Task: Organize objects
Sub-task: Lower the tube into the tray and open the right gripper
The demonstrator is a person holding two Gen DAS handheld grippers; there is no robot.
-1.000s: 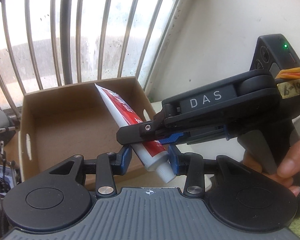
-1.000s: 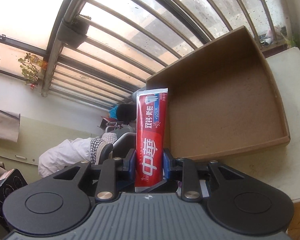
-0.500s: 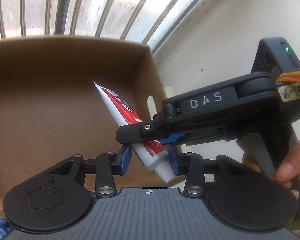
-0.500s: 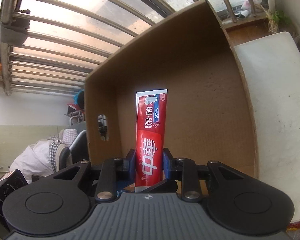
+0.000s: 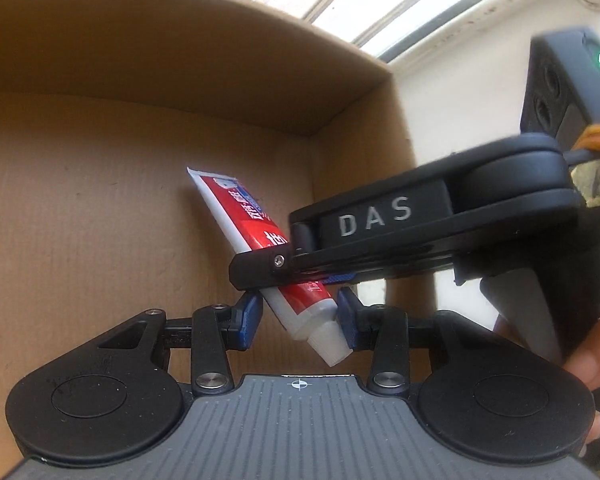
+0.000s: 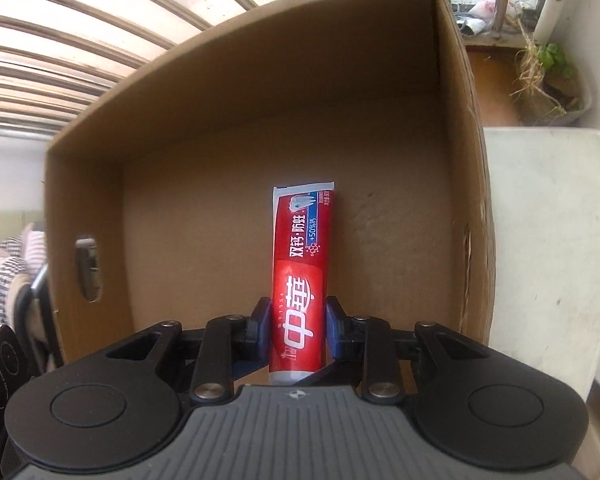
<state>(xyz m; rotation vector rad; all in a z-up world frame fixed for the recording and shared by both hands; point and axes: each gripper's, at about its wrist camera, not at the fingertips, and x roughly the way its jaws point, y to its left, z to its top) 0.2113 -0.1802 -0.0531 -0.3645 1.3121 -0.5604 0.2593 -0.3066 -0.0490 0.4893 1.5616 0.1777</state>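
A red and white toothpaste tube (image 6: pixel 300 280) is held upright-forward in my right gripper (image 6: pixel 298 328), which is shut on its lower body. The tube points into an open brown cardboard box (image 6: pixel 228 128) that fills the right wrist view. In the left wrist view the same tube (image 5: pixel 244 216) slants across, its white cap end (image 5: pixel 326 340) between the blue pads of my left gripper (image 5: pixel 300 316). The left jaws stand slightly apart around the cap; the right pad touches it, the left pad shows a gap. The right gripper (image 5: pixel 260 272) crosses from the right, above the box (image 5: pixel 100 200).
The box has an oval handle hole (image 6: pixel 87 268) in its left wall. A white tabletop (image 6: pixel 548 240) lies right of the box. Window bars (image 6: pixel 60 40) stand behind it, with a dry potted plant (image 6: pixel 548 76) on the sill. A person's hand (image 5: pixel 596 356) holds the right gripper.
Both grippers have moved forward and down toward the box with the tube; the box interior now fills both views. The grips on the tube look unchanged.
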